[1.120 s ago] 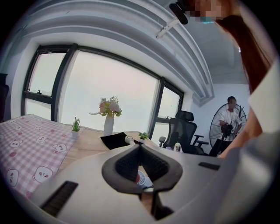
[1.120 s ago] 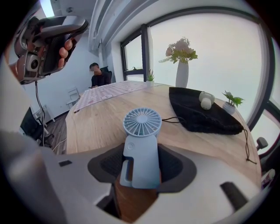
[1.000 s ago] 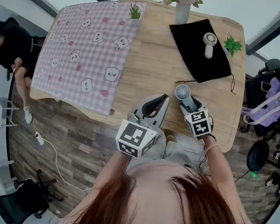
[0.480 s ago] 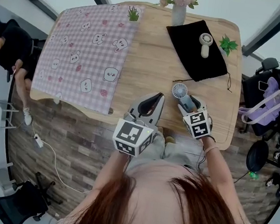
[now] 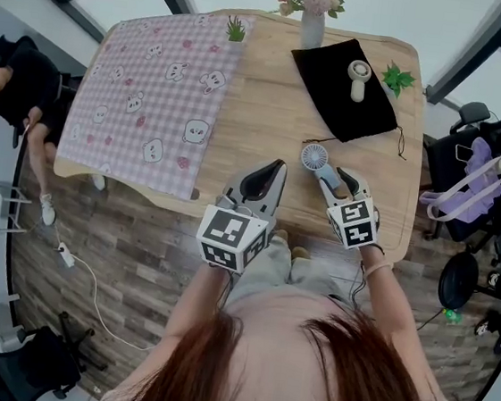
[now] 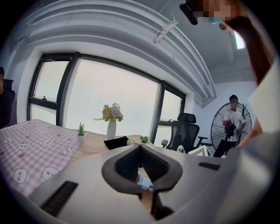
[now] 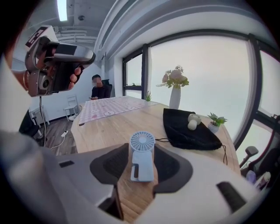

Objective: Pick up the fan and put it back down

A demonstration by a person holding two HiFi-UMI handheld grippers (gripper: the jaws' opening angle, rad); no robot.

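— Where do we have the small pale blue handheld fan (image 7: 142, 151)?
— Between the pads of our right gripper (image 5: 334, 178), handle pinched on both sides, round head poking out at 12 o'clock over the light wooden table (image 5: 261, 106). Those jaws have just been closing, partly narrowed onto the handle
— And our left gripper (image 5: 275, 167)?
— At 9 o'clock of the fan, jaws tip to tip, holding nothing. The black cloth pouch (image 5: 334, 101) lies at 12 o'clock beyond the fan, well apart

A pink checked cloth (image 5: 155, 94) covers the left of the wooden tabletop (image 5: 260, 115). A black pouch (image 5: 330, 92) lies at the far end, near a flower vase (image 5: 311, 29) and a potted plant (image 5: 396, 79).
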